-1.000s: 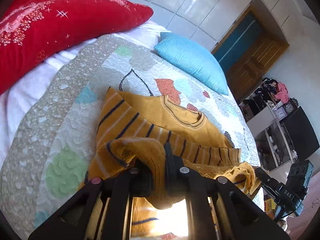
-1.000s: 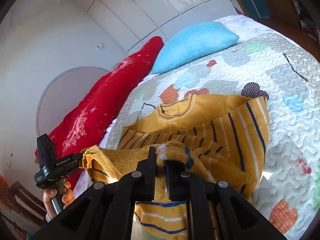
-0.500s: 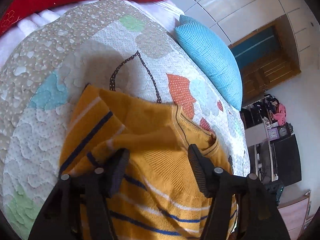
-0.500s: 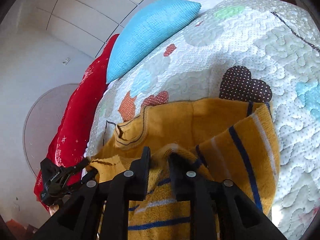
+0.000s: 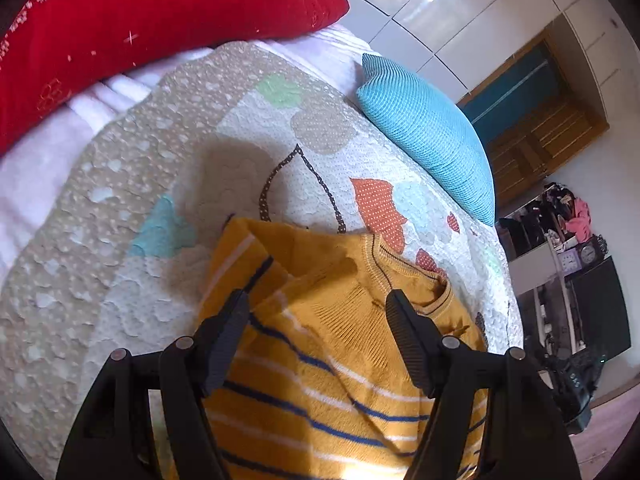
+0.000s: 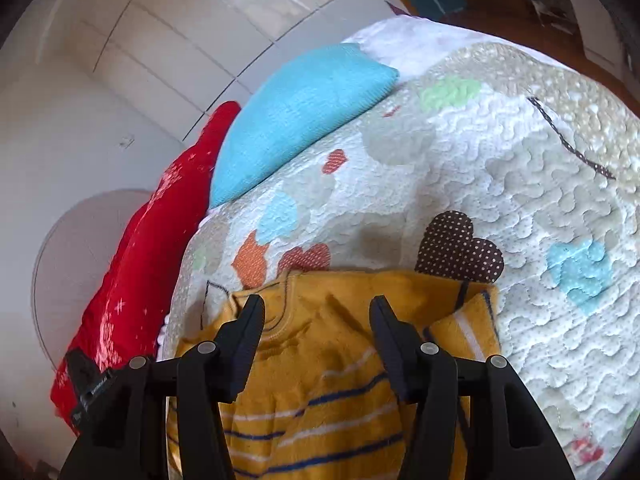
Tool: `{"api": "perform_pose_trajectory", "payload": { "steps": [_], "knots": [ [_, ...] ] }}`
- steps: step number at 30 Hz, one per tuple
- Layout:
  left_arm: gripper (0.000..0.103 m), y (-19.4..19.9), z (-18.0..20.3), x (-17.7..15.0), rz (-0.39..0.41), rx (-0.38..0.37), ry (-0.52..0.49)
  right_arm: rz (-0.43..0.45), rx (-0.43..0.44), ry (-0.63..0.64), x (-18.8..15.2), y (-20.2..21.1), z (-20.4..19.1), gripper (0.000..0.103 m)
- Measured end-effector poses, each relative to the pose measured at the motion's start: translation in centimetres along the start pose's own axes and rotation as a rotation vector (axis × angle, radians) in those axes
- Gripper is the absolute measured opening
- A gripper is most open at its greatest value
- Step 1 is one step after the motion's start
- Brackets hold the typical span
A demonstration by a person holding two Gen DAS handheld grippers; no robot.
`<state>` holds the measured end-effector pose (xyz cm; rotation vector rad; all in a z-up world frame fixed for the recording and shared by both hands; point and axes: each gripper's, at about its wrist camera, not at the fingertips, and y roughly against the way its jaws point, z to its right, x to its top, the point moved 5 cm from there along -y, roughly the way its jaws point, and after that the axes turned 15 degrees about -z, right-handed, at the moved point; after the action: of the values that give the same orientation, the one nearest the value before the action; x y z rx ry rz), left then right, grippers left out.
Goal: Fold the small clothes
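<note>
A small mustard-yellow sweater (image 5: 320, 360) with blue and white stripes lies folded on the quilted bedspread (image 5: 120, 240), its lower half laid up over the chest, collar still showing. My left gripper (image 5: 318, 300) is open and empty just above the folded edge. My right gripper (image 6: 316, 306) is open and empty over the same sweater (image 6: 320, 380) near the collar. The other gripper shows at the right edge of the left wrist view (image 5: 576, 380) and at the lower left of the right wrist view (image 6: 92, 392).
A blue cushion (image 5: 432, 136) and a red pillow (image 5: 120, 28) lie at the head of the bed; both also show in the right wrist view (image 6: 304, 112) (image 6: 152, 248). A shelf with clutter and a clock (image 5: 568, 248) stands beside the bed.
Both grippers carried the sweater's hem up over the chest, then opened and let it go. The left opened first, the right after. The sweater now lies folded in half.
</note>
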<state>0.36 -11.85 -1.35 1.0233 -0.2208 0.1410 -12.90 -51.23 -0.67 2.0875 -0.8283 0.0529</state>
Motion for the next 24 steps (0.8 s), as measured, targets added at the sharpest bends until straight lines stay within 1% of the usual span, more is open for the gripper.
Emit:
{"api": "perform_pose_trajectory", "payload": {
  "steps": [2,3,4,6,8,10,11,12,13,14,15,16,18,20,22,24],
  "knots": [
    [0.071,1.2,-0.2,-1.3,0.008,0.040,-0.029,-0.037,-0.016,0.118,-2.3,0.5,-2.5,0.056],
    [0.073,1.7,-0.4,-2.3,0.005,0.059,-0.041,-0.059,-0.028,0.185,-3.8,0.4,-3.9,0.049],
    [0.074,2.1,-0.6,-3.3,0.000,0.078,-0.050,-0.086,-0.034,0.242,-5.3,0.2,-4.9,0.045],
    [0.074,2.7,-1.2,-5.8,-0.013,0.116,-0.066,-0.130,-0.057,0.309,-8.2,-0.8,-5.6,0.044],
    [0.074,2.8,-1.7,-8.4,-0.031,0.168,-0.083,-0.138,-0.124,0.312,-10.0,-1.8,-4.3,0.044],
    [0.074,3.3,-2.3,-11.0,-0.034,0.217,-0.095,-0.149,-0.149,0.245,-10.4,-3.0,-1.6,0.035],
    [0.074,3.7,-2.6,-12.2,-0.034,0.222,-0.097,-0.157,-0.139,0.211,-10.3,-3.6,-0.3,0.032],
    [0.074,4.1,-2.8,-13.3,-0.032,0.217,-0.092,-0.158,-0.127,0.194,-10.3,-3.7,0.2,0.030],
    [0.074,4.8,-3.1,-14.5,-0.024,0.205,-0.083,-0.153,-0.135,0.191,-10.3,-3.4,0.1,0.030],
    [0.074,5.4,-3.4,-15.5,-0.013,0.196,-0.074,-0.148,-0.163,0.196,-10.3,-2.9,-0.5,0.033],
    [0.076,6.1,-3.7,-16.6,-0.001,0.195,-0.066,-0.134,-0.200,0.215,-10.4,-2.4,-1.4,0.037],
    [0.077,6.8,-4.0,-17.6,0.013,0.206,-0.058,-0.115,-0.223,0.247,-10.6,-1.8,-2.6,0.037],
    [0.079,8.0,-4.6,-19.5,0.046,0.232,-0.047,-0.098,-0.213,0.319,-11.4,-1.2,-5.6,0.037],
    [0.079,8.9,-4.9,-20.8,0.065,0.261,-0.042,-0.093,-0.205,0.383,-12.6,-1.5,-8.7,0.037],
    [0.080,9.7,-5.2,-22.0,0.085,0.289,-0.034,-0.108,-0.198,0.448,-13.9,-3.1,-11.7,0.037],
    [0.080,10.7,-5.5,-23.0,0.112,0.316,-0.031,-0.141,-0.193,0.496,-14.9,-5.7,-14.4,0.037]
  ]
}}
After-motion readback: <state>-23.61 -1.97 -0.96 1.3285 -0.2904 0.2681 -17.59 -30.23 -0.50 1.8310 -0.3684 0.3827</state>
